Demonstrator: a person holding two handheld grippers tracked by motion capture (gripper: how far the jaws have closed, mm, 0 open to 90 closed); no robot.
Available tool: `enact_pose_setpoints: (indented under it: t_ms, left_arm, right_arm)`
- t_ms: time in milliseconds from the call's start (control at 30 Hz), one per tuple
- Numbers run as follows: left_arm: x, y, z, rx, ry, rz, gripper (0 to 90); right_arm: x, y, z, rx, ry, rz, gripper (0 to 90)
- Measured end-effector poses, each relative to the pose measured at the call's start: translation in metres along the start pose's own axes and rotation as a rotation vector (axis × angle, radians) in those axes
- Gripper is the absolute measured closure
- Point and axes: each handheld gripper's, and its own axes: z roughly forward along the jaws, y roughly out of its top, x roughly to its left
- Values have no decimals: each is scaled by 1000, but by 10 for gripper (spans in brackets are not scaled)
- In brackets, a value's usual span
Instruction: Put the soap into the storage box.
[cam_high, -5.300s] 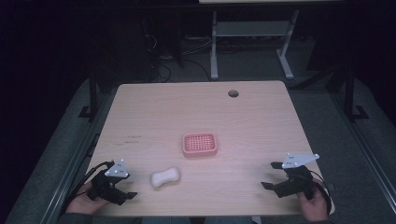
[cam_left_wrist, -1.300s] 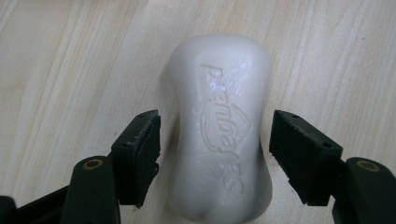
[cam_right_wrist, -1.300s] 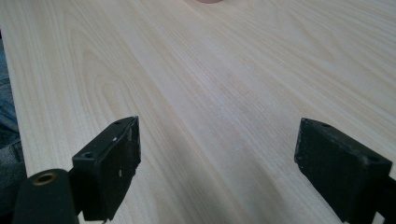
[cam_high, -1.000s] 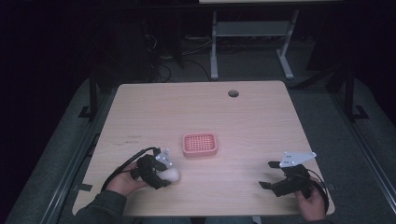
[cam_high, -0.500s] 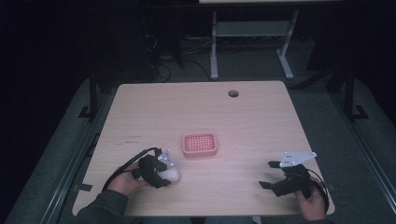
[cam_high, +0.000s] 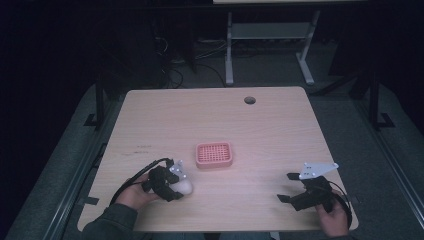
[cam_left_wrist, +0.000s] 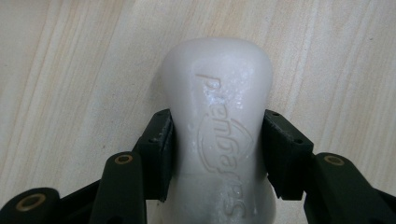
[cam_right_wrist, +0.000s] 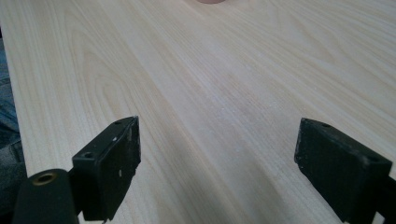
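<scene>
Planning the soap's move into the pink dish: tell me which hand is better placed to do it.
Left. The left gripper is already shut on the soap bar, near the pink dish. The right gripper is open over bare table, farther away.

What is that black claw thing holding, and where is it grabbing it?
The left gripper has just closed on the white bar of soap, pinching its narrow middle from both sides. The right gripper is open, holding nothing.
</scene>
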Motion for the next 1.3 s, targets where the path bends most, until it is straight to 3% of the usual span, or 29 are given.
enact_pose_setpoints:
  t_ms: [400, 733, 1300]
  left_arm:
    - [0, 3, 0, 8, 23, -17, 497]
    - [3, 14, -7, -21, 10, -8, 497]
    - [16, 28, -15, -9, -5, 3, 497]
  right_arm:
    - [0, -1, -2, -7, -6, 2, 142]
    - [1, -3, -4, -16, -7, 12, 142]
    - [1, -4, -5, -32, -2, 17, 141]
